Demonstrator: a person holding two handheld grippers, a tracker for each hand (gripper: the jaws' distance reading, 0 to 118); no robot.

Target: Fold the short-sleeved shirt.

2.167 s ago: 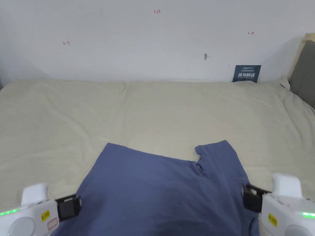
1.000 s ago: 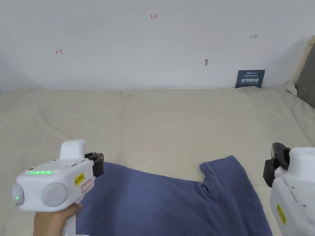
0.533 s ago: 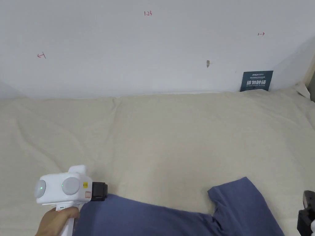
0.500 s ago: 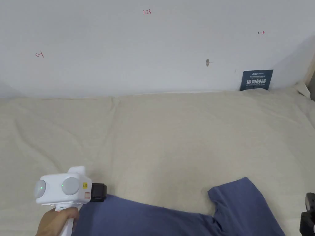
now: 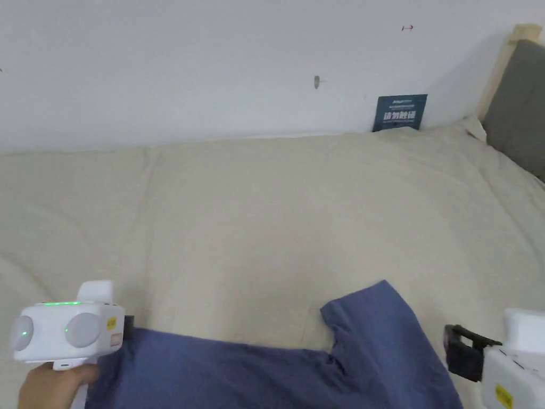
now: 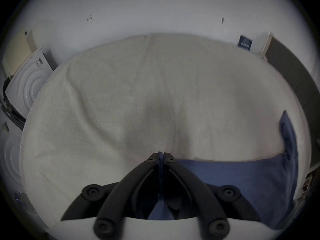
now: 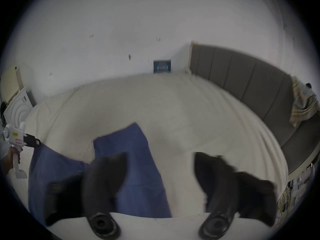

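Left gripper [image 6: 161,155] pinches shirt [image 5: 255,373] edge; right gripper [image 7: 160,159] spread; bare bed [image 5: 266,213] beyond.

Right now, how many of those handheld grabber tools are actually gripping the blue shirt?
1. The left gripper is clamped on the blue shirt at its left corner. The right gripper hangs open above the shirt's right side, holding nothing.

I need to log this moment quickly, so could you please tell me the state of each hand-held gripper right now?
Left hand-held gripper: closed, pinching the blue shirt at its edge.
Right hand-held gripper: open, holding nothing, above the shirt and bed.
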